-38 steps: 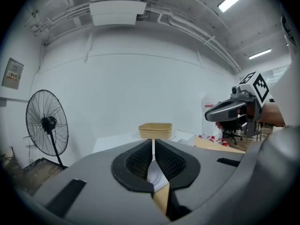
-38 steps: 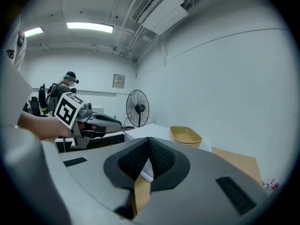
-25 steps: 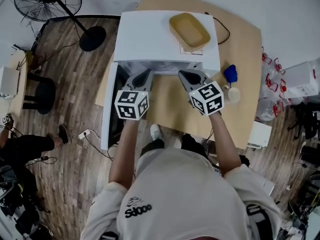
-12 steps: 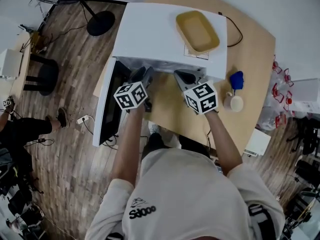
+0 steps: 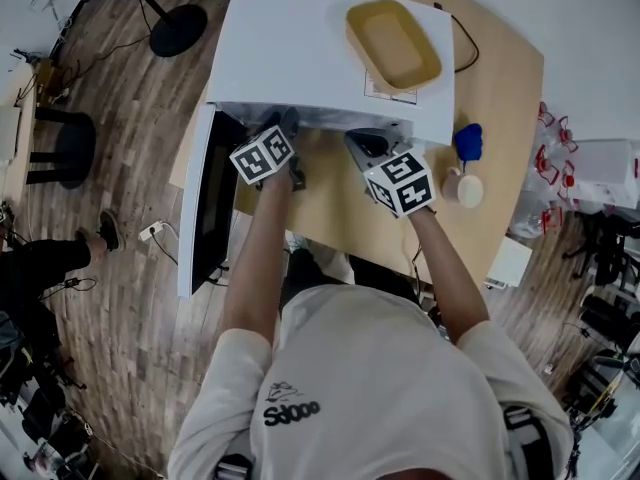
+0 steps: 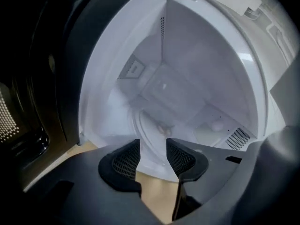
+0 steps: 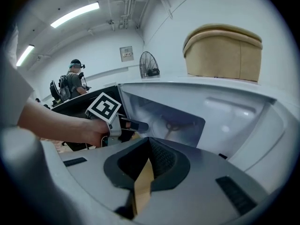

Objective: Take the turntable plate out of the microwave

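The white microwave (image 5: 300,48) stands on the wooden table with its dark door (image 5: 205,208) swung open to the left. Inside the cavity the clear glass turntable plate (image 6: 157,125) lies flat on the floor. My left gripper (image 6: 153,146) is at the cavity mouth, just short of the plate's near rim. Its jaws are opening and nothing is between them. In the head view the left gripper (image 5: 288,126) reaches under the microwave's front edge. My right gripper (image 7: 149,146) is shut and empty, hanging before the opening to the right of the left one (image 7: 133,124).
A tan tub (image 5: 393,45) sits on top of the microwave. A blue object (image 5: 466,140) and a pale cup (image 5: 466,189) stand on the table to the right. A fan base (image 5: 178,30) is on the floor at the back left. Another person (image 7: 72,86) stands far off.
Both grippers have sunk toward the microwave opening. The left one has rolled and pushed into the cavity mouth. The right one has dropped a little and stays shut.
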